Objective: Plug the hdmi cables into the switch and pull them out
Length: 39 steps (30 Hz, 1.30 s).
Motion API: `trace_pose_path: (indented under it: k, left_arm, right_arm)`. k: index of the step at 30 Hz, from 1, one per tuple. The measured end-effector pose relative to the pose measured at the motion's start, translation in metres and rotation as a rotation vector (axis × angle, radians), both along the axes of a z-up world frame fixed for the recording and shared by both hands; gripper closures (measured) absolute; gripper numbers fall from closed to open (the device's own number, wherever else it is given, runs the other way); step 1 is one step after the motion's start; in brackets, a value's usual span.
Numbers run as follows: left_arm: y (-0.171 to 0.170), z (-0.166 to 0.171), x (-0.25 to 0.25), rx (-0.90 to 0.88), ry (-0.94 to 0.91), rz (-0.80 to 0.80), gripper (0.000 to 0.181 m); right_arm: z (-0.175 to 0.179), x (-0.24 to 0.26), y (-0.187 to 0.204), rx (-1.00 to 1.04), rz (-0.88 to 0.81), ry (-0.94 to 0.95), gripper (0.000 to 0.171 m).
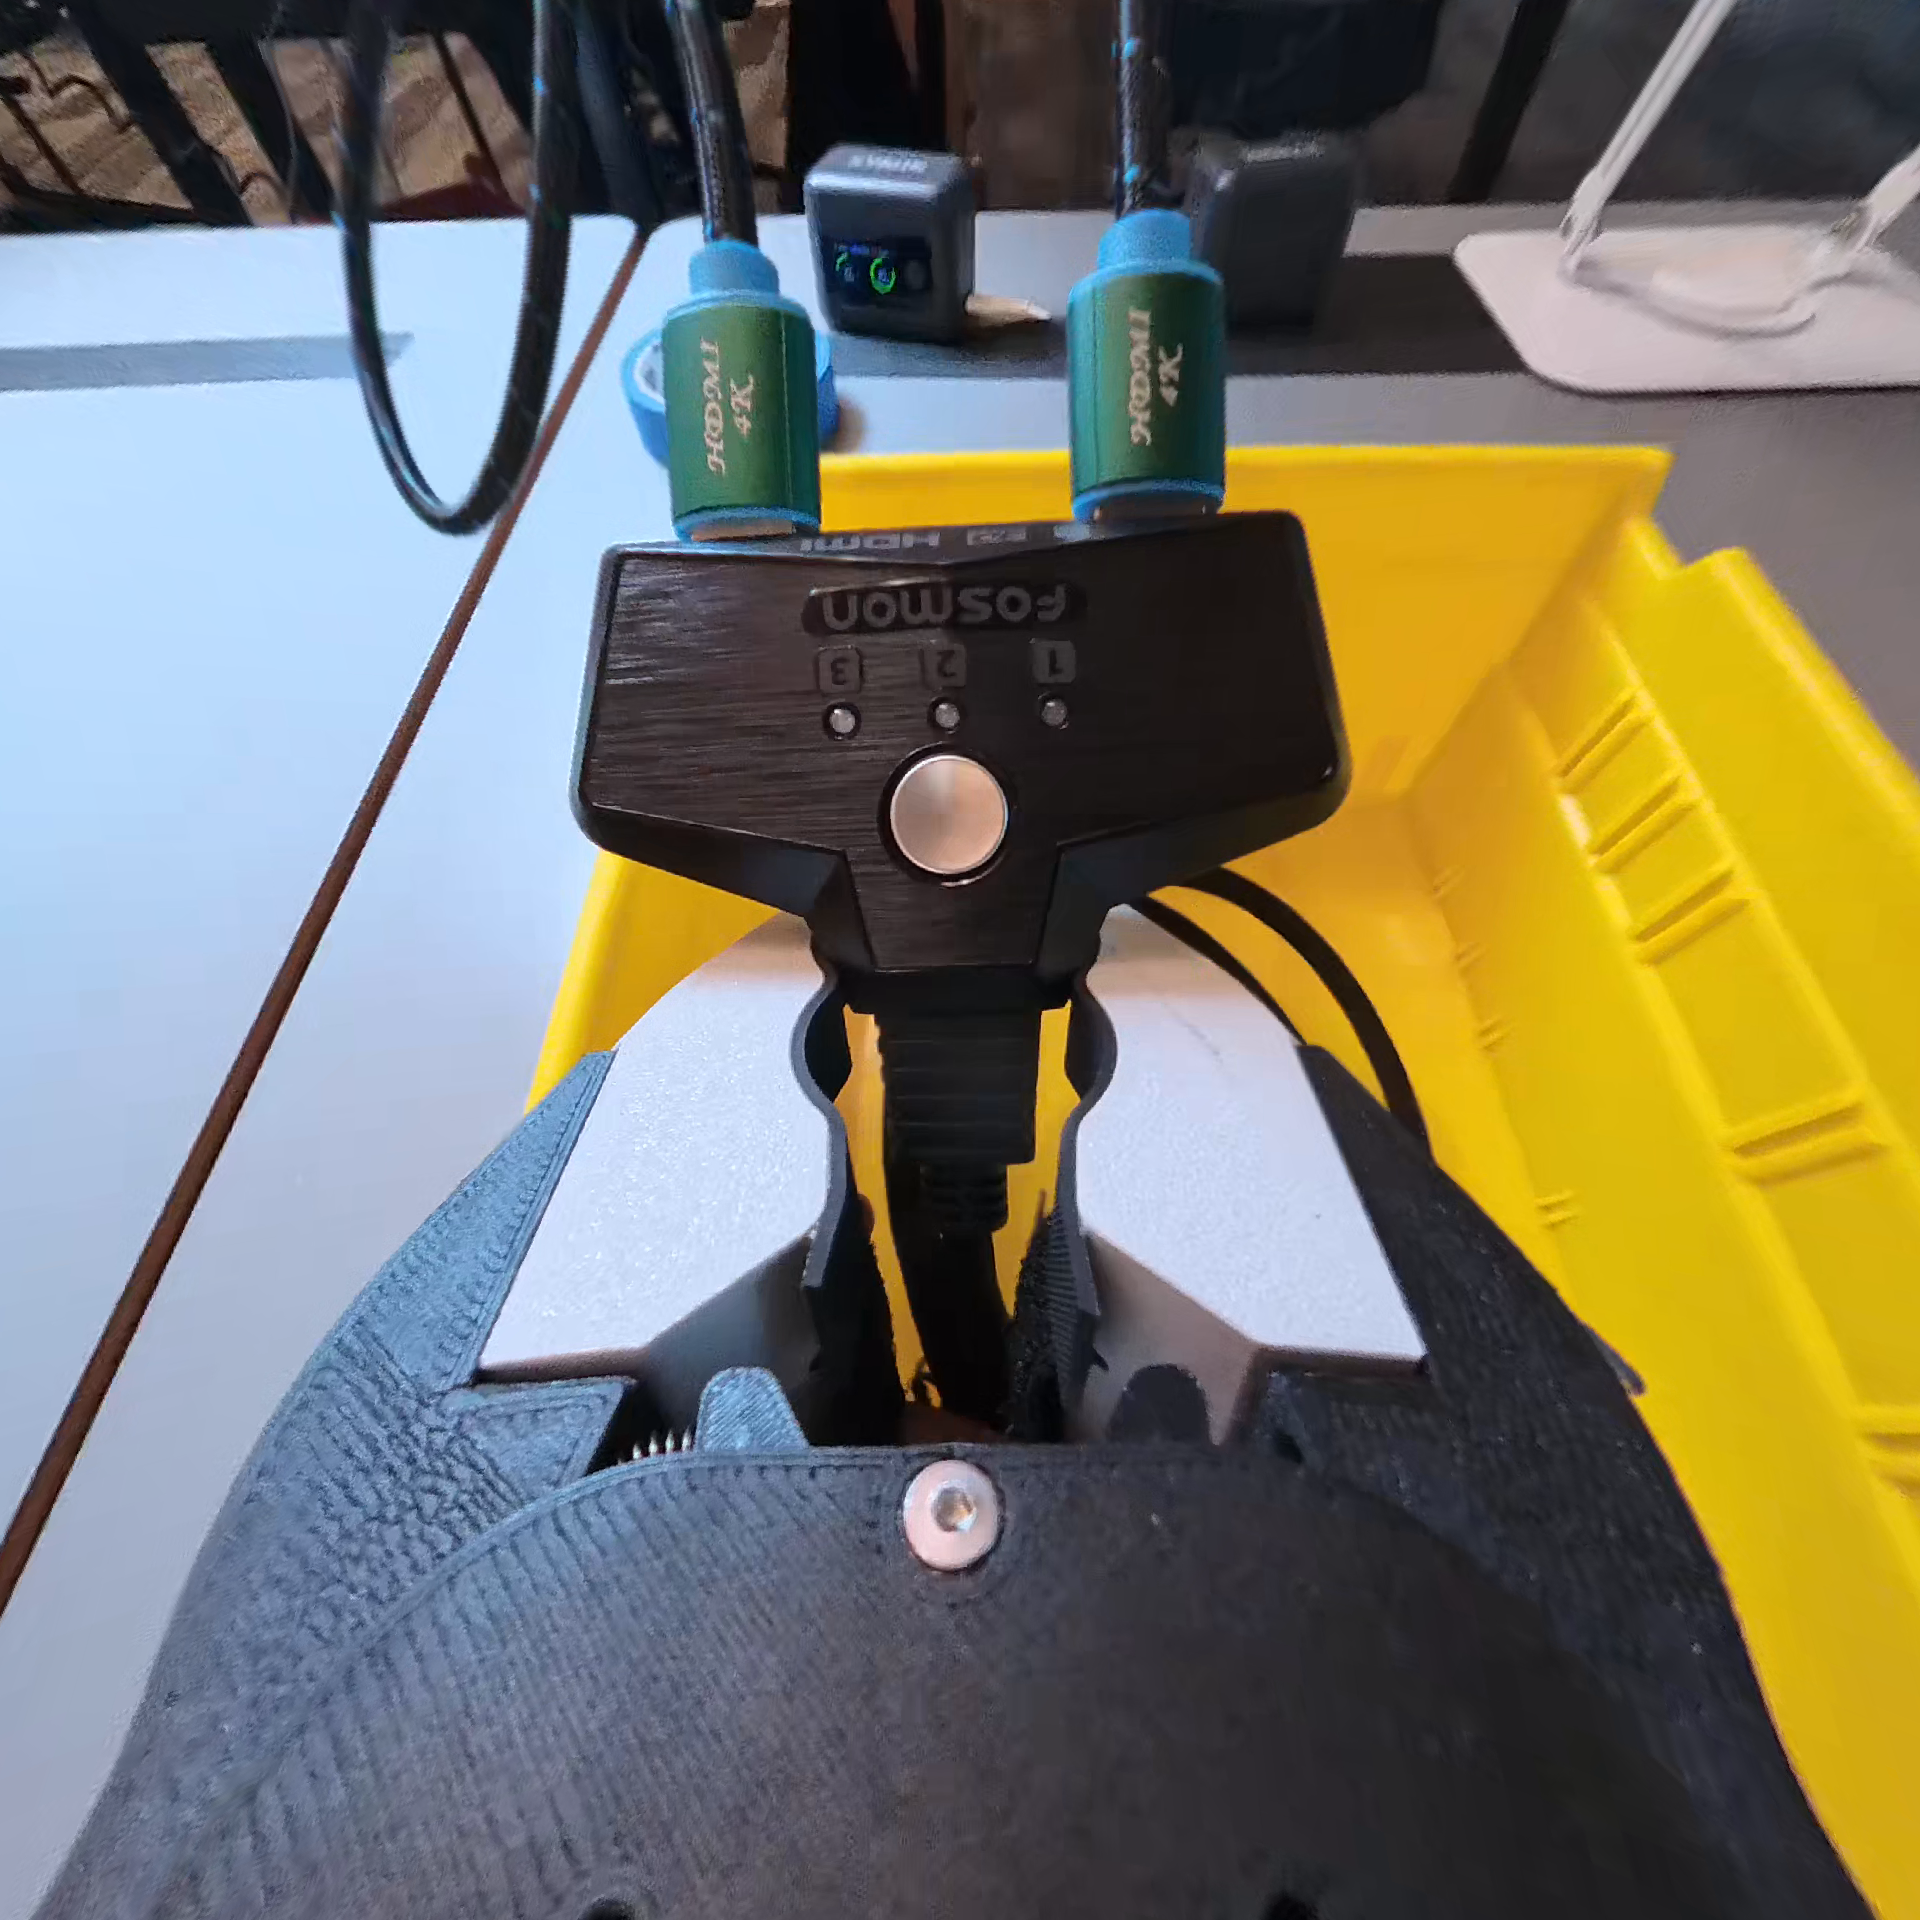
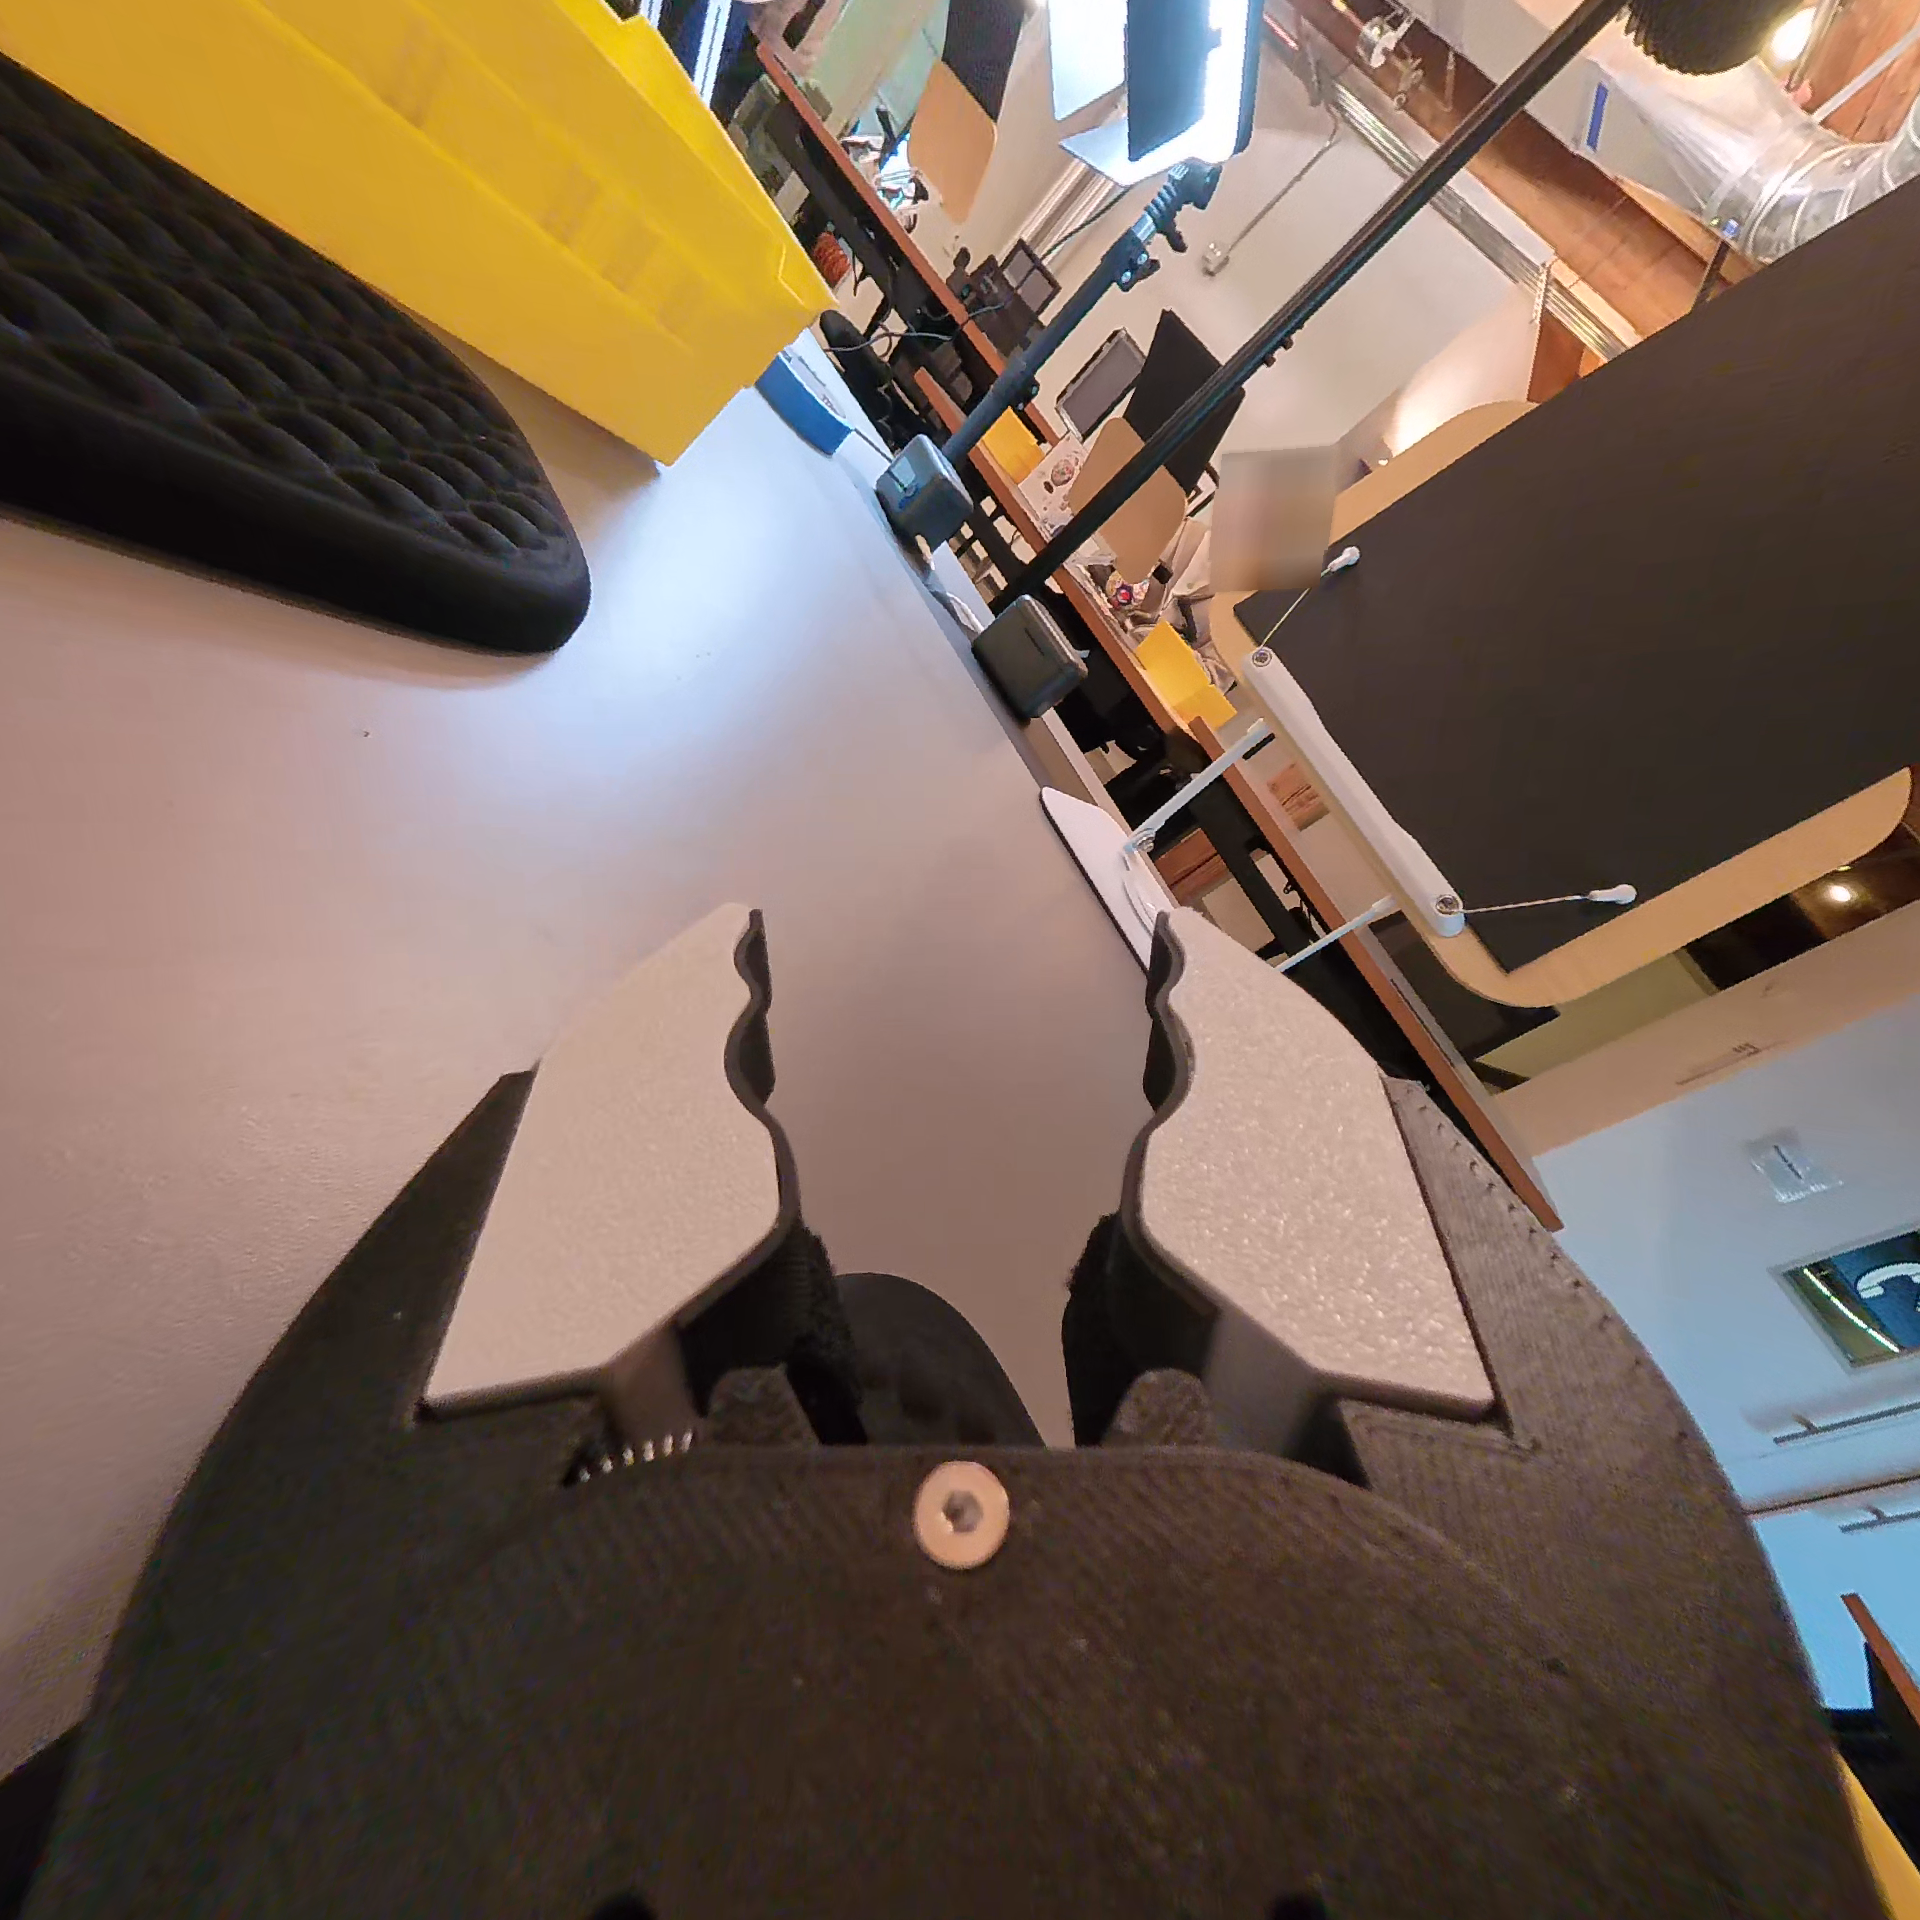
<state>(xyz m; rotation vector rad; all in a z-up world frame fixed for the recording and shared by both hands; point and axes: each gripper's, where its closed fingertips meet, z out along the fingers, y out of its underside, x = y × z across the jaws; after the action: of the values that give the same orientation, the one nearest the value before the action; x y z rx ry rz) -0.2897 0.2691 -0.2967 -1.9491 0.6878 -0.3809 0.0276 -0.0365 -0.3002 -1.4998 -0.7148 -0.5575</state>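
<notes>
While the left hand-held gripper (image 1: 951, 997) clamps the narrow neck of the black switch (image 1: 961, 727), its fingers (image 1: 821, 1049) sit close together on either side of the ribbed strain relief, and the switch's own black cable (image 1: 951, 1278) runs back between them toward the camera. The switch is held above a yellow bin (image 1: 1507, 831), its wide end pointing away. Two green plugs with blue collars are seated in that far edge: a left plug (image 1: 740, 426) at one corner and a right plug (image 1: 1146, 390) at the other, with the port between them unfilled. Their braided cables (image 1: 717, 114) rise out of the top of the view. A silver button (image 1: 948, 816) and three small lamps lie on the switch's top face. Beyond, on the grey tabletop (image 1: 260, 727), stand a roll of blue tape (image 1: 649, 379), partly hidden by the left plug, and a small dark device (image 1: 888, 255) with a lit screen.

The right hand-held gripper (image 2: 961, 997) holds nothing, its grey fingers (image 2: 644, 1122) spread well apart over bare tabletop (image 2: 312, 935). This view is strongly tilted. A black textured pad (image 2: 260, 395) lies on the tabletop to the upper left, with the bin (image 2: 540, 197) just behind it.
</notes>
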Motion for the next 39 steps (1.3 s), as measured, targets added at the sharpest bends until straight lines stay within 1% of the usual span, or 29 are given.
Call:
trace_pose_path:
  k: [2, 5, 8, 10, 13, 16, 18, 20, 23, 26, 28, 31, 33, 36, 38, 39]
  left_arm:
    - [0.004, 0.008, 0.000, 0.038, 0.010, 0.001, 0.143]
    - [0.005, 0.029, 0.000, 0.155, 0.028, 0.021, 0.143]
    - [-0.005, 0.066, 0.003, 0.292, -0.023, 0.023, 0.143]
    - [-0.016, 0.100, 0.002, 0.423, -0.049, 0.045, 0.143]
    - [-0.044, 0.159, 0.001, 0.629, -0.092, 0.073, 0.143]
    - [-0.083, 0.208, 0.012, 0.733, -0.131, 0.008, 0.144]
    - [-0.113, 0.229, 0.029, 0.747, -0.137, -0.071, 0.144]
    - [-0.141, 0.240, 0.051, 0.745, -0.101, -0.147, 0.144]
    - [-0.177, 0.237, 0.093, 0.751, -0.027, -0.247, 0.143]
    - [-0.207, 0.215, 0.142, 0.763, 0.029, -0.339, 0.144]
    - [-0.222, 0.195, 0.174, 0.769, 0.055, -0.387, 0.144]
    - [-0.244, 0.159, 0.219, 0.748, 0.047, -0.464, 0.143]
    - [-0.262, 0.135, 0.243, 0.719, 0.024, -0.527, 0.143]
    - [-0.289, 0.102, 0.269, 0.687, 0.012, -0.619, 0.143]
    - [-0.303, 0.086, 0.278, 0.692, 0.024, -0.661, 0.143]
    - [-0.309, 0.080, 0.280, 0.699, 0.030, -0.675, 0.143]
  right_arm:
    - [0.000, 0.000, 0.000, 0.001, 0.001, 0.003, 0.101]
    - [-0.001, 0.000, 0.001, -0.003, 0.000, 0.000, 0.101]
    - [-0.001, 0.000, 0.001, -0.005, 0.000, -0.007, 0.101]
    - [-0.001, 0.000, 0.000, -0.002, 0.001, -0.003, 0.101]
    - [0.000, 0.001, 0.000, 0.003, 0.004, 0.006, 0.102]
    - [0.001, 0.001, 0.000, 0.004, 0.005, 0.007, 0.102]
    - [0.001, 0.001, 0.000, 0.005, 0.007, 0.006, 0.102]
    - [0.001, 0.000, 0.000, 0.006, 0.009, 0.006, 0.103]
    - [0.004, 0.000, -0.002, 0.018, 0.021, 0.031, 0.103]
    - [0.018, -0.002, -0.009, 0.072, 0.061, 0.138, 0.103]
    - [0.039, -0.011, -0.018, 0.136, 0.160, 0.299, 0.103]
    - [0.084, -0.035, -0.038, 0.261, 0.406, 0.650, 0.102]
    - [0.104, -0.042, -0.045, 0.310, 0.497, 0.835, 0.102]
    - [0.114, -0.049, -0.047, 0.327, 0.553, 0.968, 0.101]
    - [0.118, -0.050, -0.050, 0.340, 0.588, 1.015, 0.105]
    - [0.119, -0.049, -0.051, 0.346, 0.596, 1.036, 0.110]
